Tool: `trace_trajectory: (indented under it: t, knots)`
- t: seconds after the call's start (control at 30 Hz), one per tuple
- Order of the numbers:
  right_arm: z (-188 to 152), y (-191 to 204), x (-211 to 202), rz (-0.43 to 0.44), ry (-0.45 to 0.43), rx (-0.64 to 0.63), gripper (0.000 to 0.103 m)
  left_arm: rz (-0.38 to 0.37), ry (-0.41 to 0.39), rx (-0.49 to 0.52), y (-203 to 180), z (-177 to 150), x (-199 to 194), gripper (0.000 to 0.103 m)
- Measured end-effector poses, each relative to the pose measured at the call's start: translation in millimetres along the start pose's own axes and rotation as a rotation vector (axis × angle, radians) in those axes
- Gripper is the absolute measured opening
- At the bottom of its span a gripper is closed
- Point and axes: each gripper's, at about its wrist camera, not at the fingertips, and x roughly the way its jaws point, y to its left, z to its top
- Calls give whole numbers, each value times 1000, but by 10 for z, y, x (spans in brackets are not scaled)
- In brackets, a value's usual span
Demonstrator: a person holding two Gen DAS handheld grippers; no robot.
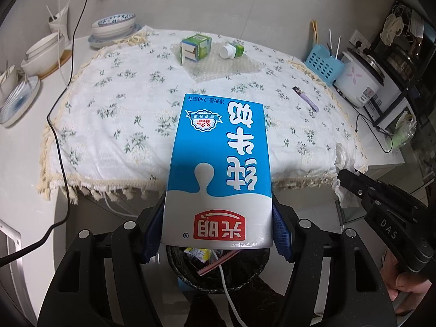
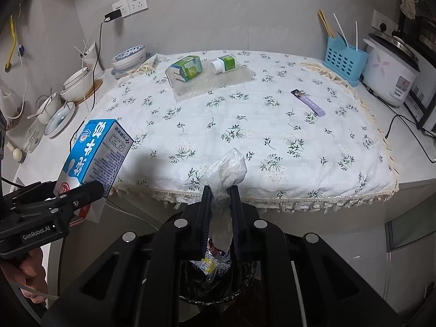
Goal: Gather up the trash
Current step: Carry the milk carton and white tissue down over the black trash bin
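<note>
My left gripper is shut on a blue and white milk carton, held above a black-lined trash bin below the table edge. The carton also shows in the right wrist view, with the left gripper around it. My right gripper is shut on a crumpled white tissue, also over the bin. The right gripper with its tissue shows at the right of the left wrist view. On the floral tablecloth lie a green carton, a white and green bottle and a purple wrapper.
Stacked bowls and plates stand at the left, with a black cable hanging from a wall socket. A blue utensil basket and a rice cooker stand at the back right. The bin holds several wrappers.
</note>
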Motion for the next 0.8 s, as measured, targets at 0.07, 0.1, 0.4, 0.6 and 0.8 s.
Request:
trace_trajectory:
  t: [0.07,0.1,0.4,0.6,0.8]
  knots:
    - [-70,16,23,-1,14,-4,13,-1,9,-3,9,-62,25,64]
    - [-99,18,32,0,20,-5,13,-1,13,-4,18,-93,38,64]
    - [-383,47,168,7,84,-3,13,0,56,-10,63,-369,166,64]
    - [-607,67,311,11,137,-7,13,-2,95,-11,75,-570,293,64]
    - [-798,67,473,16,175,-18,13,-2,122,-2,48,-740,441,64]
